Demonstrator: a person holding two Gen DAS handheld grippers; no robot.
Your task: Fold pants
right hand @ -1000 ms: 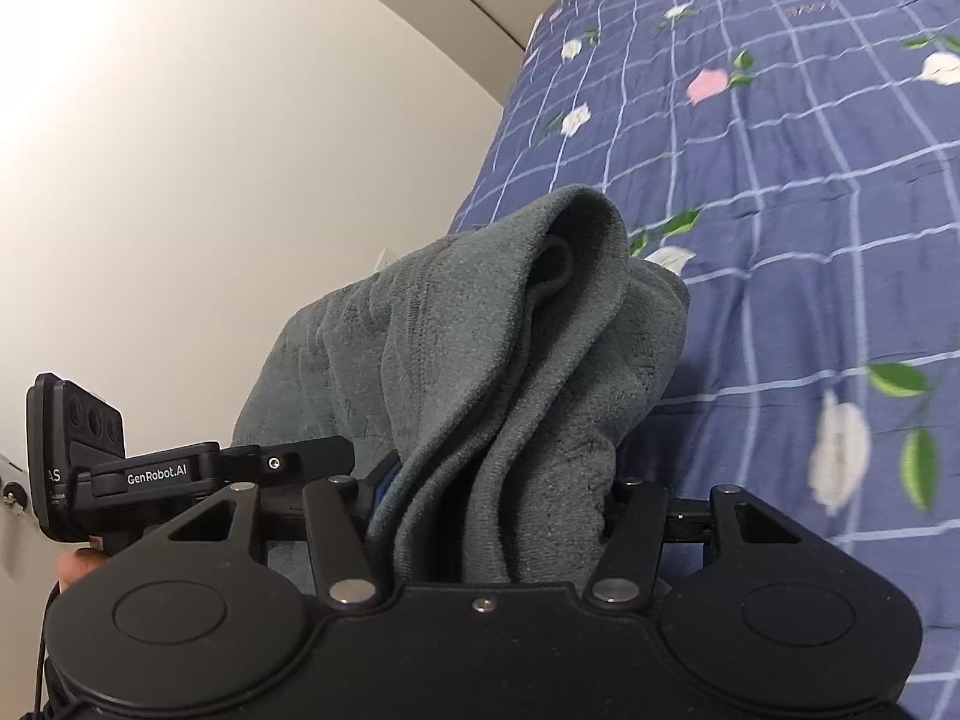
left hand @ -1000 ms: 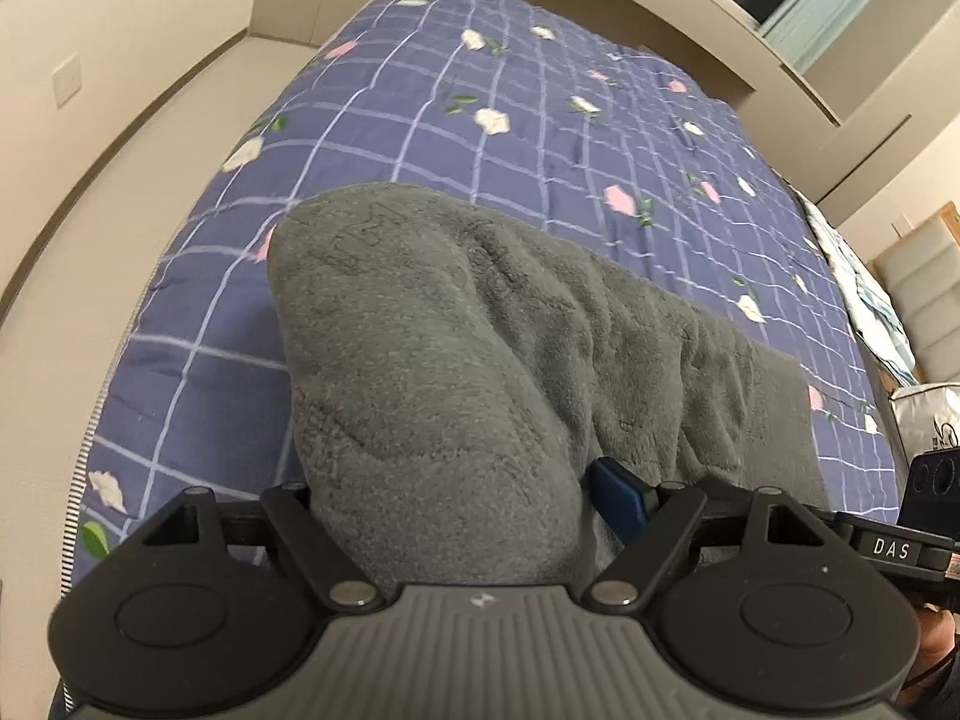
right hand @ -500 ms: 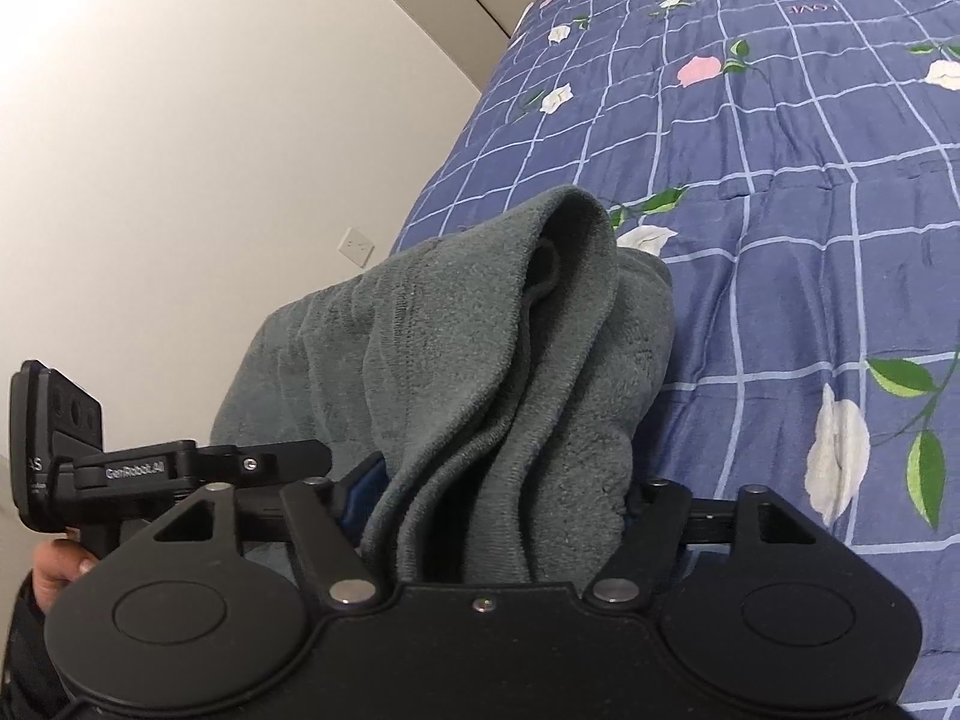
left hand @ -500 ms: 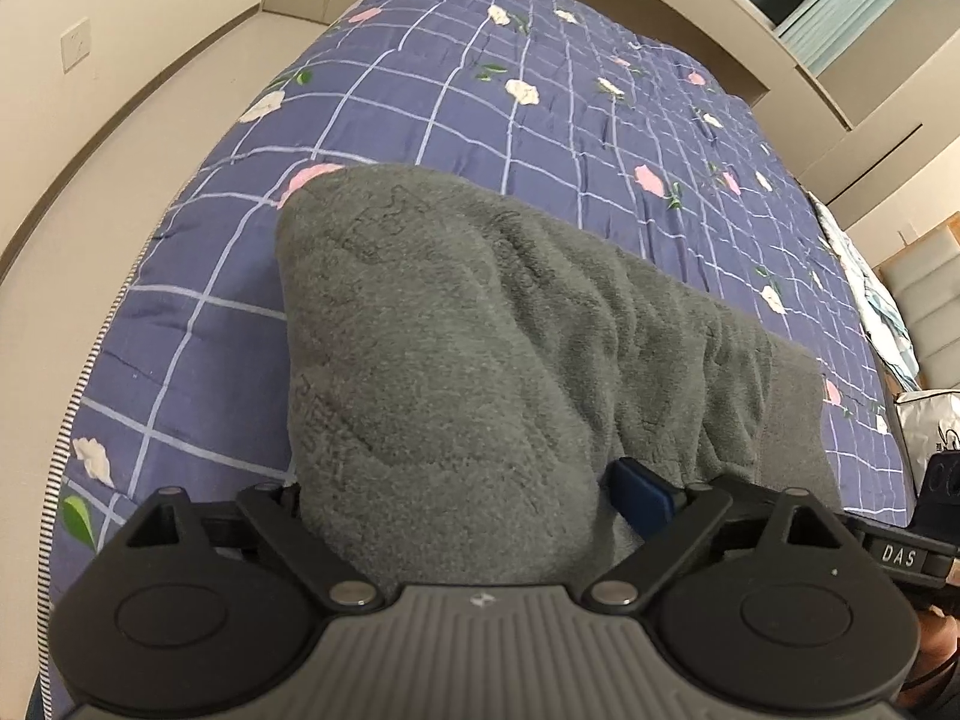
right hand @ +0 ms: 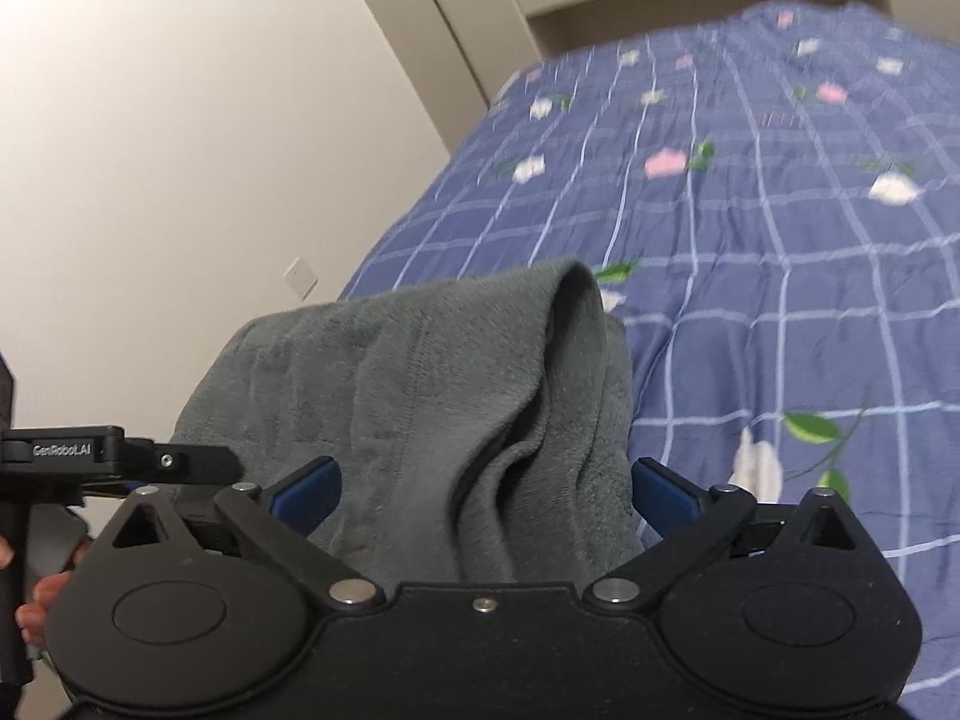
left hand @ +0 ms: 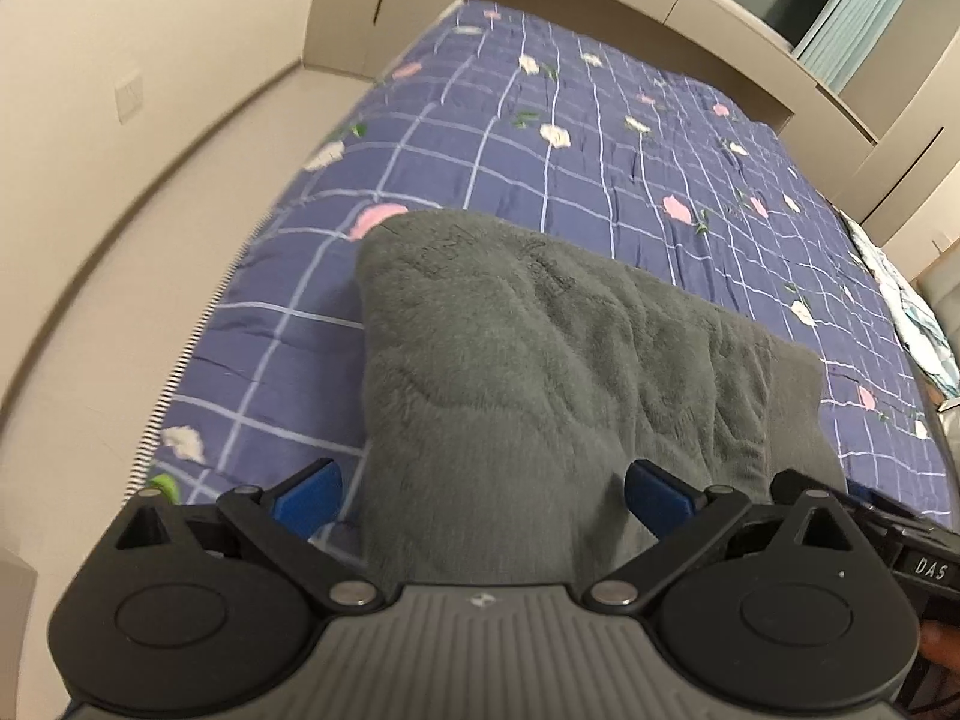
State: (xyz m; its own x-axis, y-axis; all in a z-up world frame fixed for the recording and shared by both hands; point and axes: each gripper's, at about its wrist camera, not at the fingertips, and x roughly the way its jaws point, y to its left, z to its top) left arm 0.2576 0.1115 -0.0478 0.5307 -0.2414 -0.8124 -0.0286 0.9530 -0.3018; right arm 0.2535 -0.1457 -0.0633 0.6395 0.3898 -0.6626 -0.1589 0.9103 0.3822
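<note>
Now folded pants [left hand: 540, 372] lie lengthwise across bedspread [left hand: 600, 168], between both opening claws.

A big bed [left hand: 600, 168] is covered with a blue quilt [right hand: 780, 252]. The quilt has thin white lines that make squares, and little pink and white flowers with green leaves. A plain cream wall [right hand: 180, 150] stands beside the bed, with a small white switch plate [right hand: 301, 277] on it. Light blue curtains [left hand: 852, 6] hang far behind.
</note>
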